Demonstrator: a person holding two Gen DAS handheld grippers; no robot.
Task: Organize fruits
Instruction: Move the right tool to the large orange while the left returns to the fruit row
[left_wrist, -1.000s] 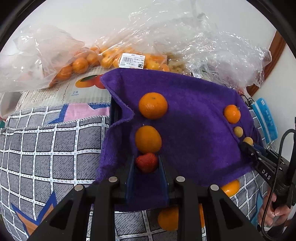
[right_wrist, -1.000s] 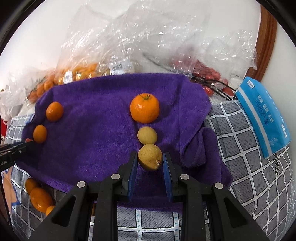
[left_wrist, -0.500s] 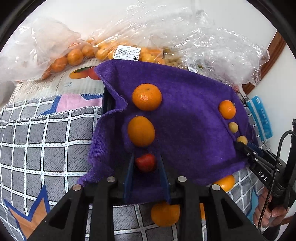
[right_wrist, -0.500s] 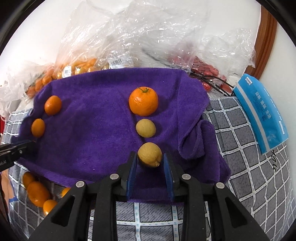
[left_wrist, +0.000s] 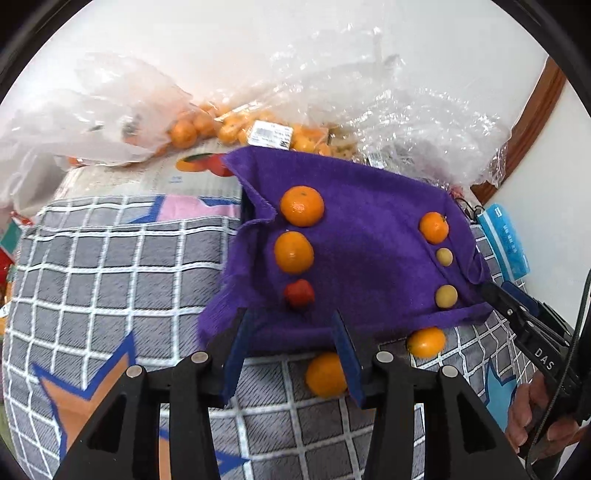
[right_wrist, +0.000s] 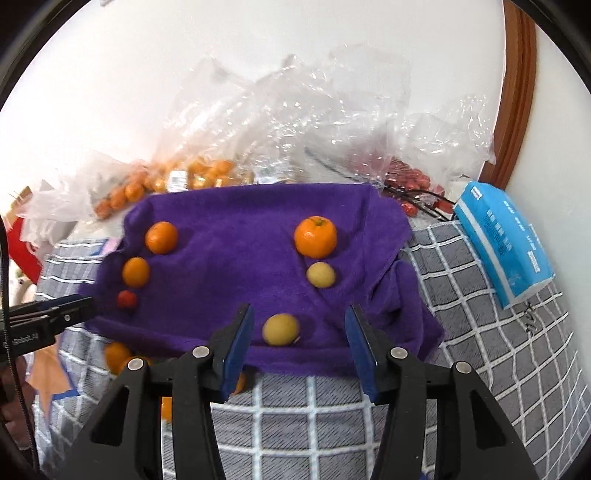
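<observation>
Now my left claw (left_wrist: 291, 345) tilts downward over the purple towel's (left_wrist: 369, 229) near edge, its jaws just opened and empty; the red fruit (left_wrist: 299, 292) lies free just beyond them. My right claw (right_wrist: 299, 341) tilts likewise, jaws just parted around the yellow fruit (right_wrist: 280, 329) without touching it.

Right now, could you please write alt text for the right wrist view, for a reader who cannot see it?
The open right gripper has just released a yellow fruit, which lies between its jaws, untouched, on a purple towel. On the towel are two columns of three fruits: orange, orange, red on the left; orange, yellow, yellow on the right. Plastic bags of fruit lie behind.
</observation>
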